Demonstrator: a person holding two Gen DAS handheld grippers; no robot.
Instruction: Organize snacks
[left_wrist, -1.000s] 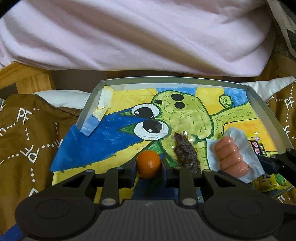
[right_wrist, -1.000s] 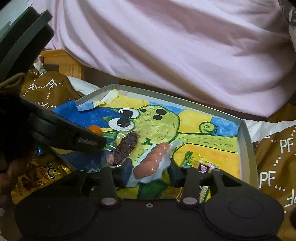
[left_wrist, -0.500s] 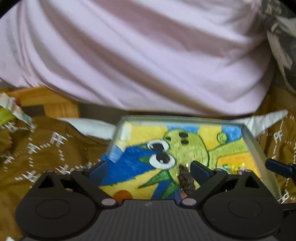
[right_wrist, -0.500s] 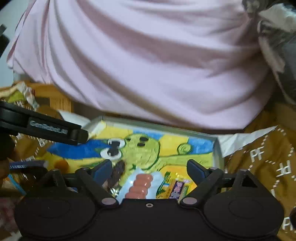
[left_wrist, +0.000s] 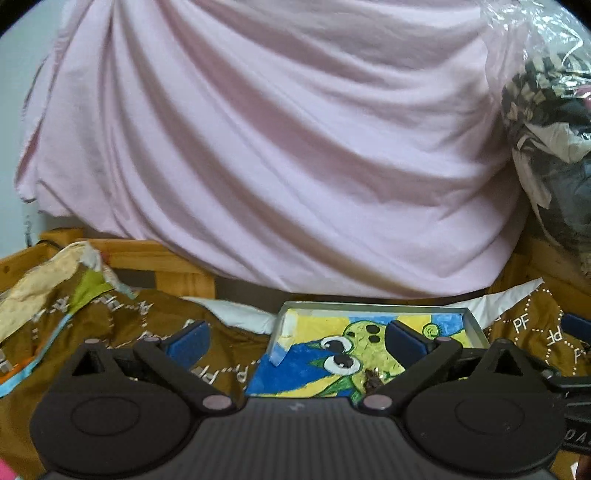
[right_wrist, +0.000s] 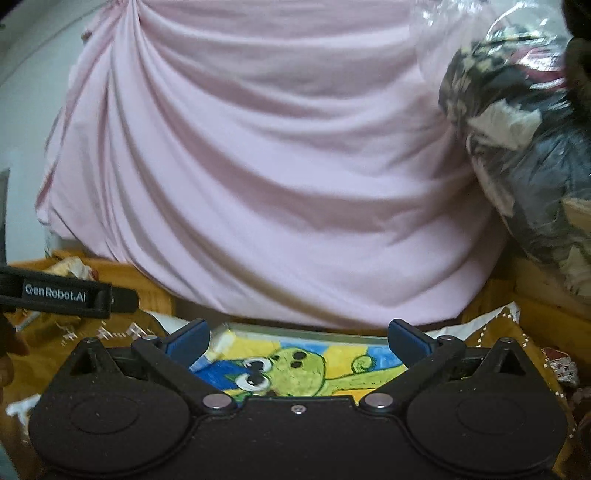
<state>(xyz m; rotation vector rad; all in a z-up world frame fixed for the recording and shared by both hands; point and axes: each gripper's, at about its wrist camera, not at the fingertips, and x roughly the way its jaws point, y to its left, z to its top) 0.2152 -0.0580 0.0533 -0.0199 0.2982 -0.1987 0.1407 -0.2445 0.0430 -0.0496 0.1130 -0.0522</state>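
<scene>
A grey tray (left_wrist: 373, 305) lined with a yellow, blue and green cartoon drawing lies low in both views, its far rim (right_wrist: 314, 329) showing in the right wrist view too. A dark brown snack piece (left_wrist: 373, 380) rests on the drawing, half hidden behind my left gripper's body. My left gripper (left_wrist: 295, 341) is open and holds nothing, raised above and behind the tray. My right gripper (right_wrist: 297, 338) is also open with nothing between its blue fingers (right_wrist: 188, 338). The other snacks in the tray are hidden behind the gripper bodies.
A large pink cloth (left_wrist: 277, 147) fills the background above a wooden frame (left_wrist: 147, 254). Brown patterned fabric (left_wrist: 122, 325) surrounds the tray. A crumpled snack bag (left_wrist: 44, 291) lies at the left. A clear plastic bag of items (right_wrist: 524, 155) sits at upper right.
Both grippers let go of their snacks, the orange ball and the sausage pack, opened wide and pulled up and back from the tray. The tray now looks smaller and lower.
</scene>
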